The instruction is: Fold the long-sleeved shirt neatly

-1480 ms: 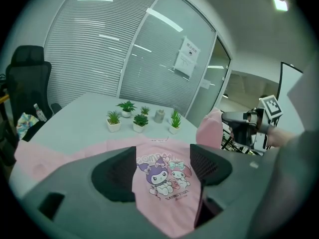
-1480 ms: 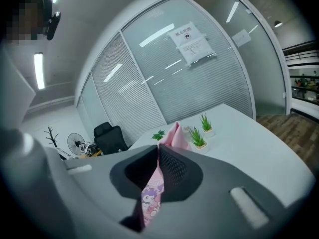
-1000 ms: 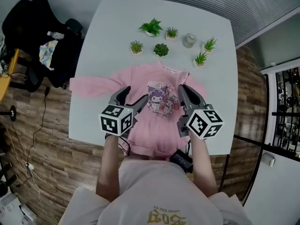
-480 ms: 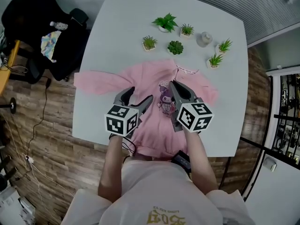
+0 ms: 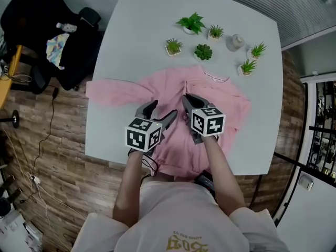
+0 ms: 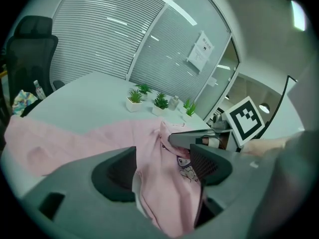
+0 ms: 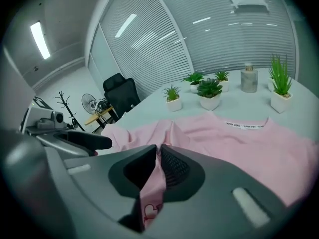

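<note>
Long-sleeved shirt, pink, is pinched at a raised ridge of chest fabric by the right gripper, whose jaws are closed on it. The left gripper stands just beside it, jaws wide apart, with cloth draped between them but not clamped. Outward, the garment lies mostly flat on the tabletop, hem at the near edge and one sleeve reaching the left edge. Folding looks barely begun, with sleeves and body left to do. Both forearms reach forward from the near edge.
</note>
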Demonstrator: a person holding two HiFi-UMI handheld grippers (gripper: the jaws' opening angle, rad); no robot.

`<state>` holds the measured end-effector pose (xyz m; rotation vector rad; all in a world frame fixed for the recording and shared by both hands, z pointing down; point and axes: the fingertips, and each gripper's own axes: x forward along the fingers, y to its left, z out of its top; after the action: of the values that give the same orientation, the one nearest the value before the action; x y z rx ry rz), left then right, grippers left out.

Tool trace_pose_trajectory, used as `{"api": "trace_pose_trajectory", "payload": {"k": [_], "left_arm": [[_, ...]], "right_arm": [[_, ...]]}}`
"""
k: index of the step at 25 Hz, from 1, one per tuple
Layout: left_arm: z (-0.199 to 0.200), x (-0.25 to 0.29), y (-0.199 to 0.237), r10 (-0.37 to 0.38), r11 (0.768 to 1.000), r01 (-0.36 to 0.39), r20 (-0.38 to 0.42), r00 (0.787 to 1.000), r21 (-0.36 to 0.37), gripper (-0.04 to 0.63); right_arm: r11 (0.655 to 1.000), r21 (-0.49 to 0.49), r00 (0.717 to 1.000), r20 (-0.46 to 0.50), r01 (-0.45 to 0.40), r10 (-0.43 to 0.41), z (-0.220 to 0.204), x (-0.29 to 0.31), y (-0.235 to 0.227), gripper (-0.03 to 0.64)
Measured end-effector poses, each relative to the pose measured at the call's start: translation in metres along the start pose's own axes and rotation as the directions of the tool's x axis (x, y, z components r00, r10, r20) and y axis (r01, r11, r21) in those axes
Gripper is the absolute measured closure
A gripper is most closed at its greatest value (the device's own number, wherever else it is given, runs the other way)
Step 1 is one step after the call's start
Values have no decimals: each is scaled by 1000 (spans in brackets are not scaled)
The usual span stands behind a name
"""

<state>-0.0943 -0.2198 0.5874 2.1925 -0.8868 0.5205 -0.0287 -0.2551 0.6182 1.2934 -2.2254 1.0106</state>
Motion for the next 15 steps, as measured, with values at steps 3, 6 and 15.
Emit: {"api": "trace_pose_trajectory", "payload": {"k": [3,6,15], "left_arm": [[-1,-2,2,-6,1000,6,3,1000,-7,253],[-1,-6,2,-10,1000,10,5,1000,-4,252],[-4,-7,0,3,1000,-3,5,1000,1,252]], "right_arm": [[1000,22,1000,-11,-13,13,-5,3,4,527],[1000,26,1000,5,-13,13,-3,-2,11,511],[998,50,996,79,-32,28,5,-47,27,505]]}}
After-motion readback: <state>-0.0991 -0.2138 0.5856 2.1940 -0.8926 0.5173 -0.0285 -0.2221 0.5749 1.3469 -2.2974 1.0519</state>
